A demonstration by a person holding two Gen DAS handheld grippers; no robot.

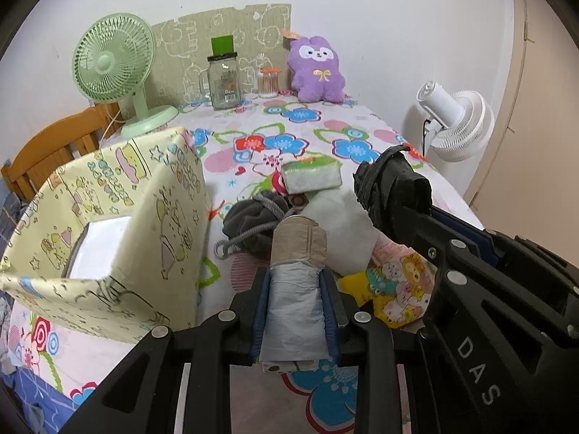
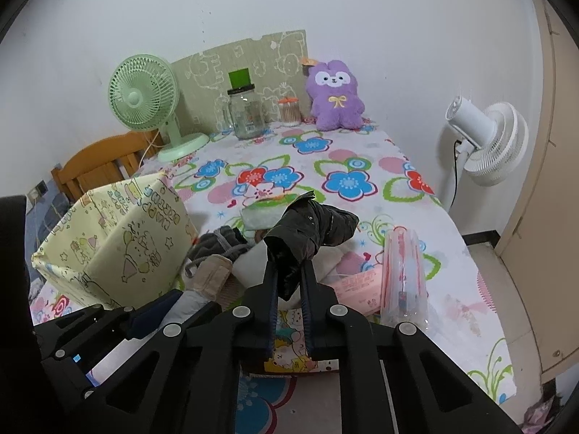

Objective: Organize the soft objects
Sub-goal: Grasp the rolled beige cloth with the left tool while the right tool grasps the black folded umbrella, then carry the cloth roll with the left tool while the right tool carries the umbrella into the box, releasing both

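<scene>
Both grippers are loaded; the left gripper [image 1: 295, 289] is clamped on a grey roll [image 1: 295, 300] with a beige band, the right gripper [image 2: 289, 282] pinched tight on a black roll [image 2: 307, 235], both lifted over the near pile. The box [image 1: 119, 224] stands at left, its inside mostly hidden. Still on the cloth [image 2: 362, 152]: grey scrubber [image 1: 253, 224], tissue pack [image 1: 313, 177], yellow pack [image 1: 401, 293], pink packet [image 2: 401, 275]; so I judge most sorting remains.

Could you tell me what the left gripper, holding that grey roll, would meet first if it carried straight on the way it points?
Probably the dark grey corded cloth lying just beyond the grey roll that the left gripper clamps, though depth is unclear.
</scene>
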